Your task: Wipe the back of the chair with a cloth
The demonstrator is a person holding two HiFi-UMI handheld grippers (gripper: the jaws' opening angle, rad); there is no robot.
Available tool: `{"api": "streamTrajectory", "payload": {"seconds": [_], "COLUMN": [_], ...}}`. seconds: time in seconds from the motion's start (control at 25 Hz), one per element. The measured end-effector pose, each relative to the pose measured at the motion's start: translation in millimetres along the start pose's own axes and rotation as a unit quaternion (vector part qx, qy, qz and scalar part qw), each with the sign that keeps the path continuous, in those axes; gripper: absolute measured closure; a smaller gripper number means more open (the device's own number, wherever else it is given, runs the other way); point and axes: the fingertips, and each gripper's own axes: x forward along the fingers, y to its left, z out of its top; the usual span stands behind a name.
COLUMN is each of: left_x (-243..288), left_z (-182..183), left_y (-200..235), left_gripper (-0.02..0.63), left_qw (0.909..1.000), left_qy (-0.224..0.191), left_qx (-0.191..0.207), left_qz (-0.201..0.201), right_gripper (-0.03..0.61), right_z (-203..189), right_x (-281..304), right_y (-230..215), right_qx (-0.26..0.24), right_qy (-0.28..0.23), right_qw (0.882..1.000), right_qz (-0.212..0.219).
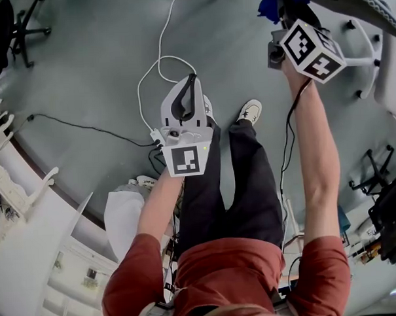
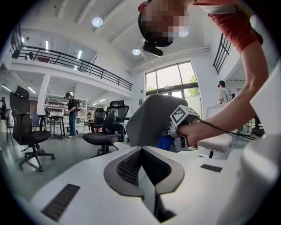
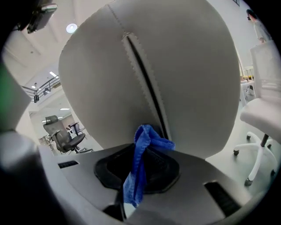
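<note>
Jaws of the left gripper sit pressed together with nothing between them; its own view shows the dark pads meeting in a closed line. It is held low in front of the person's left leg, above the grey floor, where a white cable loops past it. Beyond its closed tip, black office chairs stand about the hall.

Further right, a pale shoe is planted on the floor. The person's right arm reaches forward with the right gripper, narrowly clamped on a blue cloth. In that gripper's view the cloth runs up between the pads as a crumpled strip, and its bunched top appears pressed against the chair back, low on the grey panel, right beside the dark vertical seam. From the left gripper's side, the same cloth peeks out blue between the right gripper and the chair back.

At the far right, a white chair base stands on castors.
</note>
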Motion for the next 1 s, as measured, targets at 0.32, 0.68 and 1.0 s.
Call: {"api": "streamTrajectory", "payload": {"seconds": [0.32, 0.68, 1.0], "left_x": [-9.3, -17.2, -14.9], "left_z": [-4.0, -10.2, -3.1], "left_y": [23.4, 35.0, 22.6], "left_gripper": [0.6, 0.6, 0.6], "left_qw": [0.9999, 0.9996, 0.9998], "left_qy": [0.0, 0.011, 0.012], "left_qx": [-0.005, -0.014, -0.008], "left_qz": [0.014, 0.022, 0.01], "right_gripper": [0.522, 0.522, 0.522], "right_z": [-6.0, -14.0, -18.3], "right_x": [20.4, 32.3, 27.5], "right_y": [55.5, 98.1, 97.4], "right_qx": [0.001, -0.055, -0.048], "right_qy": [0.012, 0.029, 0.042], "right_qw": [1.0, 0.997, 0.996], "right_qz": [0.028, 0.043, 0.054]}}
